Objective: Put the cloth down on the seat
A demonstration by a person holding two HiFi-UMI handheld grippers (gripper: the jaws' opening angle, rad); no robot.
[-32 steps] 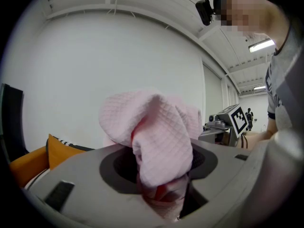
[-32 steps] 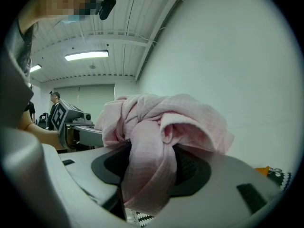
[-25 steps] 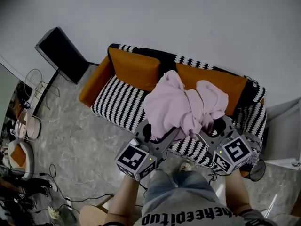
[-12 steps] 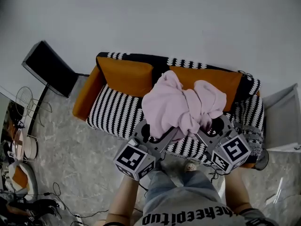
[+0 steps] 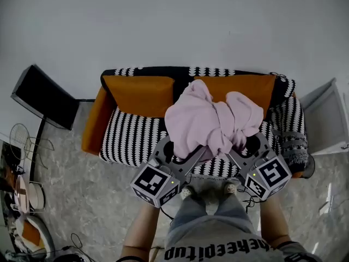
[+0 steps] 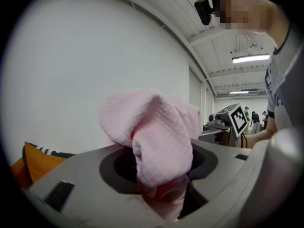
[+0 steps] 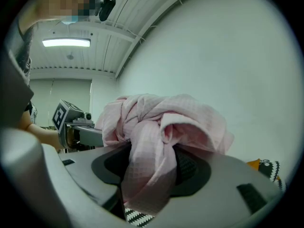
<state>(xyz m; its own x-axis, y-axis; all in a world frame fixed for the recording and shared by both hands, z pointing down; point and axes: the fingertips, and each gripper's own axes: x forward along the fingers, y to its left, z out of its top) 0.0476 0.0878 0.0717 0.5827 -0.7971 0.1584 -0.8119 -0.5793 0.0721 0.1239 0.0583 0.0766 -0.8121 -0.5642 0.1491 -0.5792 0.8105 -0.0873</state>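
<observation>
I have the pink cloth bunched up between both grippers, held in the air over the middle of the sofa, not yet on the seat. The left gripper has its jaws clamped on a fold of it, and the right gripper pinches another fold, jaws closed on the fabric. The heap of cloth hides the gap between the 2 orange back cushions and part of the black-and-white striped seat below. Nothing lies on the seat itself.

The sofa stands against a plain grey wall. A black panel leans to its left and a white cabinet stands at its right. The floor is grey, marbled stone.

The person's shirt carries dark lettering, cut by the frame edge, which I cannot read reliably.
</observation>
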